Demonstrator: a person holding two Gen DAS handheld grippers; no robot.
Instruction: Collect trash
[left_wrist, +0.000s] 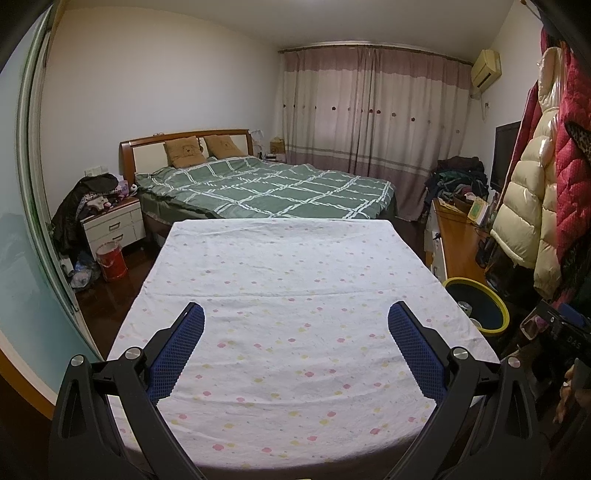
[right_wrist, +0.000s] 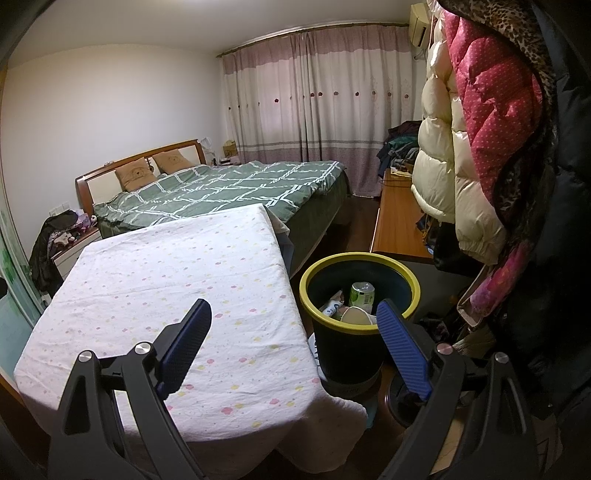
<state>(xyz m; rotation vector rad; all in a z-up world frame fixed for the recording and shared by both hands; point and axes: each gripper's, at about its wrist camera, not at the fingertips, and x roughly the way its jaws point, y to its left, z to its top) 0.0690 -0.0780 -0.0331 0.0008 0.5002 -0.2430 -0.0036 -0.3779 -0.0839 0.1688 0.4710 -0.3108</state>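
Illumination: even indoor light is delivered from above the floral cloth (left_wrist: 295, 295); daylight is blocked by the closed curtains (left_wrist: 369, 110).
Brightness: moderate; the cloth (right_wrist: 177, 280) is rendered brightest, and the floor beside it is left dark.
Shadows: soft shade is cast under the cloth's near edge.
Glare: sheen is recorded on the cream jacket (right_wrist: 443, 155), right of the cloth.
Distortion: straight lines are bowed; black vignetting is seen at the corners.
Focus: sharpness is held throughout, with slight noise.

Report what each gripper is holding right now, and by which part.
Nothing is held. The left gripper and right gripper are both open and bare; the can already lies in the bin.
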